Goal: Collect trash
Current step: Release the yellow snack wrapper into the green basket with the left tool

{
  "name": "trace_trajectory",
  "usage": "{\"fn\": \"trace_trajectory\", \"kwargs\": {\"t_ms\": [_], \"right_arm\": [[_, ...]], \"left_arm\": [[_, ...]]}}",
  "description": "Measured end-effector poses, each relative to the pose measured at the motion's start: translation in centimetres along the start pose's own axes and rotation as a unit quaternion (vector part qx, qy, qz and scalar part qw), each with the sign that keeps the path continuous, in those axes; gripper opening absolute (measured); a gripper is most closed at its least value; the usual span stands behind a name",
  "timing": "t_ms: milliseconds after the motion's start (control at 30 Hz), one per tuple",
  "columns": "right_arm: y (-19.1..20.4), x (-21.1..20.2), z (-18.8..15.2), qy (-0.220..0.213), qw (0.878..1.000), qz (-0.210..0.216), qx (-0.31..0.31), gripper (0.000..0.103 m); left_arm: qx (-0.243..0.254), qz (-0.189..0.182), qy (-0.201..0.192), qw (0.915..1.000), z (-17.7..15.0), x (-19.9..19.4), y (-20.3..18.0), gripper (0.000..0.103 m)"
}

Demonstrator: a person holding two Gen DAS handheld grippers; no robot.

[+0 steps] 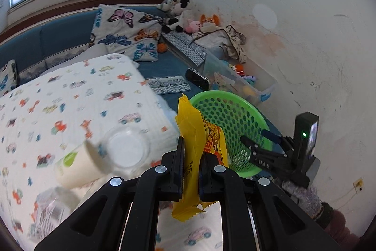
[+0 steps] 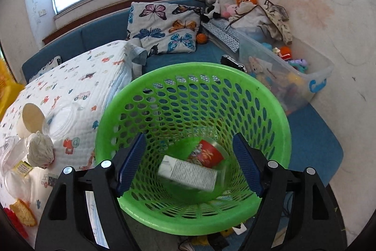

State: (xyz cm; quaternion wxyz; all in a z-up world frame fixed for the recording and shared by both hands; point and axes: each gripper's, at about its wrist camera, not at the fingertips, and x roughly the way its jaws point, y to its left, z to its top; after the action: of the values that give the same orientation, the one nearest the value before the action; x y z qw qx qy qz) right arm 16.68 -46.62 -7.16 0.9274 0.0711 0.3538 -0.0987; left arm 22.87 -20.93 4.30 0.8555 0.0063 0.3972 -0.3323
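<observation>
My left gripper (image 1: 190, 154) is shut on a yellow snack wrapper (image 1: 196, 133), held upright above the patterned blanket, left of the green perforated basket (image 1: 231, 124). My right gripper (image 2: 189, 161) is open, its blue pads either side of the basket (image 2: 188, 222), pointing into it; it also shows in the left wrist view (image 1: 249, 145). In the basket lie a white carton (image 2: 188, 172) and a red cup (image 2: 208, 153). On the blanket lie a paper cup (image 1: 77, 164), a clear plastic lid (image 1: 128, 148), a crumpled tissue (image 2: 40, 149) and clear plastic packaging (image 2: 13, 157).
The quilt with car prints (image 1: 70, 98) covers a blue sofa bed (image 2: 312, 128). A butterfly pillow (image 2: 164, 27), plush toys (image 2: 218, 1) and a clear toy bin (image 2: 289, 72) sit behind the basket by the white wall. A black toy car (image 1: 197, 79) lies nearby.
</observation>
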Motion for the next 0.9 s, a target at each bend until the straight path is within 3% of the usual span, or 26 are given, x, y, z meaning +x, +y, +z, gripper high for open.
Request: {"fn": "trace_trajectory", "kwargs": {"t_ms": [500,633,700,767,900], "right_arm": [[-1.8,-4.4,-2.3,-0.021,0.999,0.015,0.022,0.079],[-2.0,-4.9,-2.6,-0.022,0.999,0.023,0.032,0.079],[-2.0,-5.2,-2.8,-0.023,0.999,0.024,0.032,0.079],[-1.9,-5.3,-3.0,-0.023,0.999,0.027,0.033,0.079],[-1.7,-5.6,-3.4,-0.022,0.999,0.029,0.033,0.079]], "left_arm": [[0.029,-0.002,0.079,0.9965,1.5,9.9,-4.2,0.009],[0.024,-0.003,0.098,0.9949,1.1,11.6,-4.5,0.022],[0.024,-0.004,0.099,0.9948,0.9,12.1,-4.8,0.025],[0.025,-0.005,0.102,0.9944,0.8,12.4,-5.0,0.037],[0.028,-0.011,0.097,0.9948,0.6,12.5,-5.2,0.047]]}}
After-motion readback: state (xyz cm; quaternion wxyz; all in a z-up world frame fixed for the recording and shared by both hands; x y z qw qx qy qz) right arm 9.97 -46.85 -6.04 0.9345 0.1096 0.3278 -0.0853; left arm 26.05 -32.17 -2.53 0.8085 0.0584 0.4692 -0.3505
